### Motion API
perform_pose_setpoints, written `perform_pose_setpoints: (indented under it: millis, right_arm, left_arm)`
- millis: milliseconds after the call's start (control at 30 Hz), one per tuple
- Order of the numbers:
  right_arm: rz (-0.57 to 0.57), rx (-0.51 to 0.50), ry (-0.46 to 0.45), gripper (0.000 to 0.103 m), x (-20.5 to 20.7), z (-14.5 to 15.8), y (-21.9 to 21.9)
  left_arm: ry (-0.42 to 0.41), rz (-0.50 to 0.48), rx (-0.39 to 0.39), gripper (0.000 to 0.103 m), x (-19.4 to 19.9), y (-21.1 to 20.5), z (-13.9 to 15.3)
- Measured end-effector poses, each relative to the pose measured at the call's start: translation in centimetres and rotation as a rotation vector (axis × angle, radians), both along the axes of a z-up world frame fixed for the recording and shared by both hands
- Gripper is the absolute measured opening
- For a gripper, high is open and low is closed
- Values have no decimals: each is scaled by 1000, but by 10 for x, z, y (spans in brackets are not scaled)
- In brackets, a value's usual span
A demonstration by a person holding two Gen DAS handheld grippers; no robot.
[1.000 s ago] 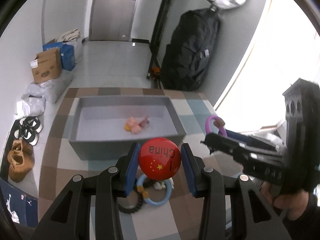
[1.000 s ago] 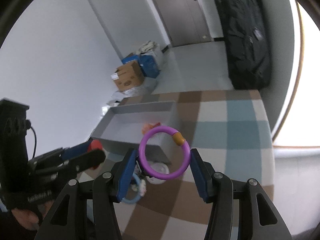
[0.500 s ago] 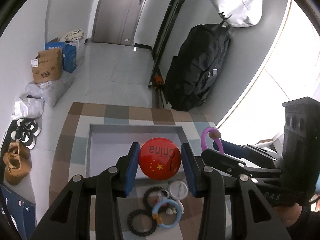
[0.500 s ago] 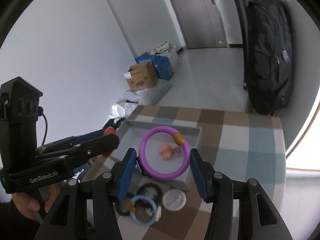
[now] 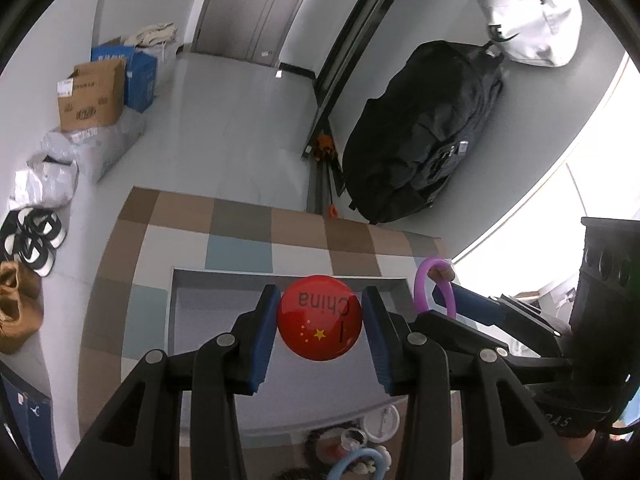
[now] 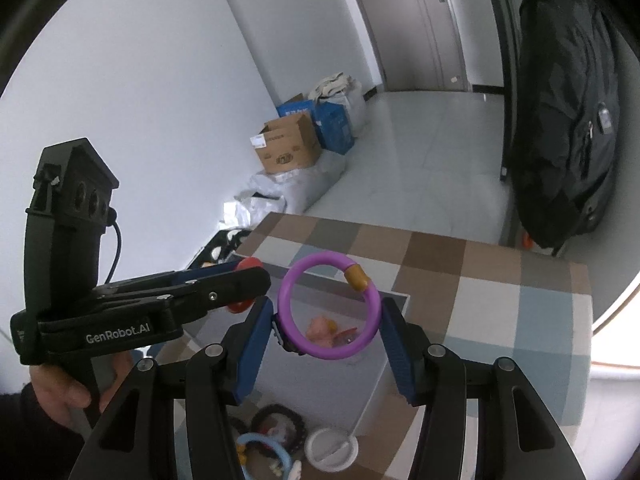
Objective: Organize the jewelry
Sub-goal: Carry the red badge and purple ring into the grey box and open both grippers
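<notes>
My left gripper point(image 5: 320, 330) is shut on a round red badge point(image 5: 319, 316) printed "China", held above the grey tray point(image 5: 188, 280). My right gripper point(image 6: 329, 330) is shut on a purple bracelet point(image 6: 294, 280) with an orange bead, also above the tray point(image 6: 394, 304); it shows in the left wrist view point(image 5: 434, 292) to the right of the badge. Pink trinkets point(image 6: 320, 330) lie inside the tray. The left gripper shows in the right wrist view point(image 6: 240, 280) at the left.
In front of the tray lie a light blue bracelet point(image 6: 260, 446), black beaded bracelets point(image 6: 280, 424) and a white round lid point(image 6: 332, 448) on the checked tablecloth point(image 6: 500, 304). A black bag point(image 5: 420, 128), cardboard boxes point(image 5: 90, 92) and shoes point(image 5: 32, 236) are on the floor beyond.
Both grippers have risen and moved forward over the tray, still holding the badge and the purple bracelet. The loose bracelets now lie lower in both views.
</notes>
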State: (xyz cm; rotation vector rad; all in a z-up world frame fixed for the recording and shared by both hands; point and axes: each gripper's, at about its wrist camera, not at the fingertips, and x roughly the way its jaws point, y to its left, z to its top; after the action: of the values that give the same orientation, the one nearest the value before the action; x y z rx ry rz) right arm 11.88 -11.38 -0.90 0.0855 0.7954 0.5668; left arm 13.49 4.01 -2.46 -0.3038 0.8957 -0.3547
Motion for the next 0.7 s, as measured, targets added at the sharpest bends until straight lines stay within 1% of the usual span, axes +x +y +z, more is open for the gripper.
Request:
perform_pose_setpoints:
  millis: [100,267,433,500,533,567,600,633,700]
  right_arm:
    - [8,-6,11,53,6,-6,2]
    - [24,-20,25,53,10,-14,8]
    - [30,-30,32,54,12,-18,9]
    - [25,-32,20,54,12,-18,9]
    - [28,-34,15,56,10,-17,9]
    - [31,-36,6,64,9,-16,9]
    - [31,-40,-8,73,8,-14,8]
    - [30,-43,-28,77,5,-12,7]
    - [30,-39,-48,82,2,-9,4]
  left_arm:
    - [15,-8,-2,36,5,1,-3]
    - [41,-18,-28,36,10,2,-8]
    - [57,-30,-61,36,14,2,-11]
    - [71,-28,-93,37,16,4,-12]
    - [82,-17,-108,37,17,6,-13]
    - [92,-13,-128,38,18,8,-14]
    - [104,-14,-153,47,20,10,-16]
    - [113,-9,-183,53,21,14,-17]
    - [109,-5,-226,55,19,19,-15]
